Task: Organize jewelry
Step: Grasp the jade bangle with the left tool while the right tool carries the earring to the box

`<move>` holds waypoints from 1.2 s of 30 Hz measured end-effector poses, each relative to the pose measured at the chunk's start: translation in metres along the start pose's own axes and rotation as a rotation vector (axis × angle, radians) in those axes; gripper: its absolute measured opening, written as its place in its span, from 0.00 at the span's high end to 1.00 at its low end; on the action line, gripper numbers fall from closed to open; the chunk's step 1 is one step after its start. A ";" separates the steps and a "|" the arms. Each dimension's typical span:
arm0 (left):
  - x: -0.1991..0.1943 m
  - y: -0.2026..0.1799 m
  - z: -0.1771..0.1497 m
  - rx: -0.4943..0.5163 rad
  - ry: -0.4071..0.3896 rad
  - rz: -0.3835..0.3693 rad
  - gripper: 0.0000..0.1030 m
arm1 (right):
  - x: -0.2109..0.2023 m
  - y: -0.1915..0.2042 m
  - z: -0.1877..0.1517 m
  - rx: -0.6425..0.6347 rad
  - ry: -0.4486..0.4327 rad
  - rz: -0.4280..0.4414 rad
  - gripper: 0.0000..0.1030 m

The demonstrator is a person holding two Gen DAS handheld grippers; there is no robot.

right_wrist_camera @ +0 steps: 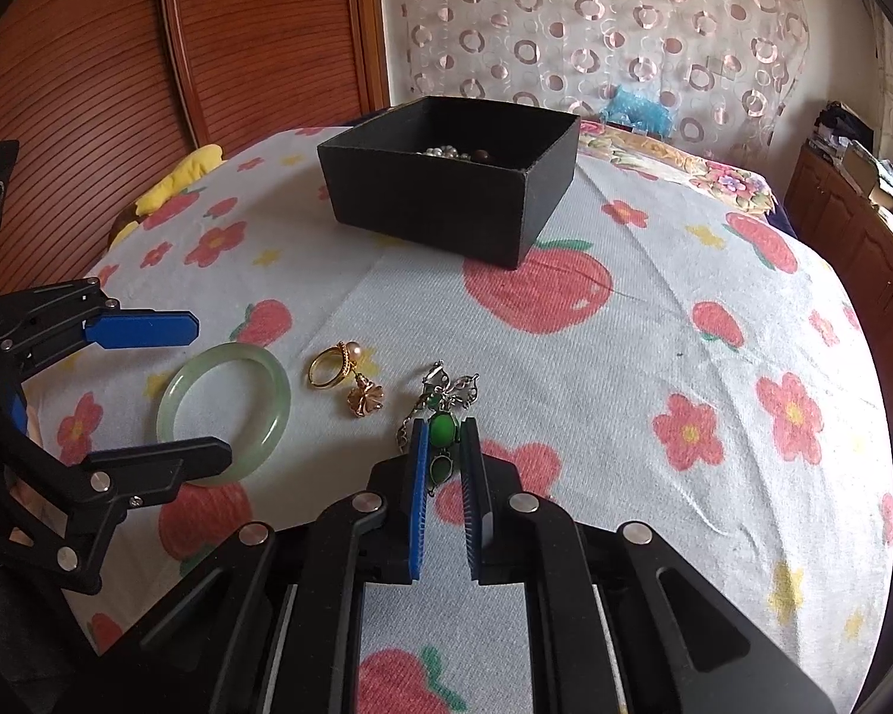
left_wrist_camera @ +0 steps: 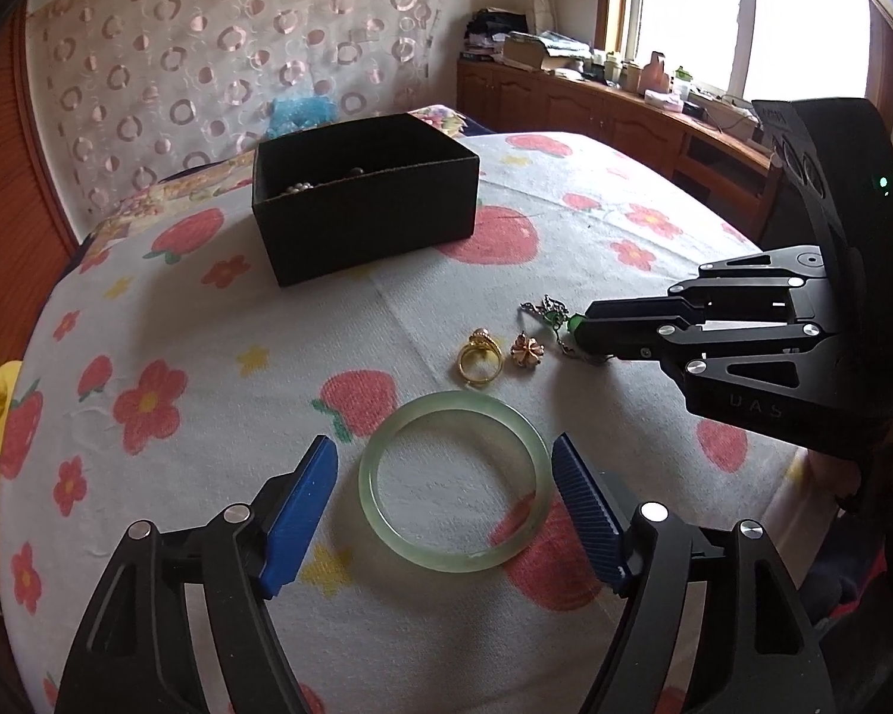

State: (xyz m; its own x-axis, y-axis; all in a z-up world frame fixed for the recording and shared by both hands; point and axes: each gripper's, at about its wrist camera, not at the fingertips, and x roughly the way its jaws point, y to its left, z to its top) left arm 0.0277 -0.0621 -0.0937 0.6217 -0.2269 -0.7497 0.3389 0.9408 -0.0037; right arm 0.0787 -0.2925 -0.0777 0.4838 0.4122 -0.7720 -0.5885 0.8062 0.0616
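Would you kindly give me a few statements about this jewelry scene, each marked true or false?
1. The left gripper is open, its fingers either side of the jade bangle. True.
2. The right gripper has closed on the green pendant. True.
3. The black box is empty. False: pearl beads show inside.
4. The gold ring lies inside the bangle. False: it lies on the cloth beside it, near the flower charm.
5. The box has a lid on. False: it is open.
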 end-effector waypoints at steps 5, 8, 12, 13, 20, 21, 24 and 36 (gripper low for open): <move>0.006 -0.003 -0.001 0.007 0.023 -0.004 0.28 | 0.000 0.000 0.000 -0.002 0.000 -0.002 0.89; 0.008 -0.004 -0.002 0.014 0.035 -0.004 0.28 | 0.000 0.000 0.000 -0.002 0.000 -0.002 0.89; 0.009 -0.005 -0.004 0.018 0.041 0.002 0.28 | 0.000 0.000 0.000 -0.002 0.000 -0.002 0.89; 0.009 -0.006 -0.004 0.020 0.041 0.004 0.28 | 0.000 0.000 0.000 -0.002 0.000 -0.003 0.89; -0.001 -0.004 -0.004 0.006 -0.013 -0.019 0.33 | 0.001 0.000 0.001 -0.002 0.000 -0.002 0.89; -0.005 -0.003 -0.004 -0.003 -0.026 -0.025 0.33 | 0.001 0.000 0.001 -0.003 0.000 -0.003 0.89; -0.015 0.001 0.000 -0.026 -0.060 -0.028 0.33 | 0.000 0.000 0.001 -0.003 0.000 -0.003 0.89; -0.028 0.024 0.003 -0.082 -0.102 -0.002 0.33 | -0.015 0.004 0.004 -0.049 -0.030 -0.041 0.90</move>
State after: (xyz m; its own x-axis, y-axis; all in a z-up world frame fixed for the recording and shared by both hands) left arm 0.0203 -0.0335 -0.0710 0.6909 -0.2496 -0.6785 0.2843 0.9567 -0.0624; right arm 0.0722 -0.2938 -0.0631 0.5271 0.3924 -0.7538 -0.5987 0.8010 -0.0016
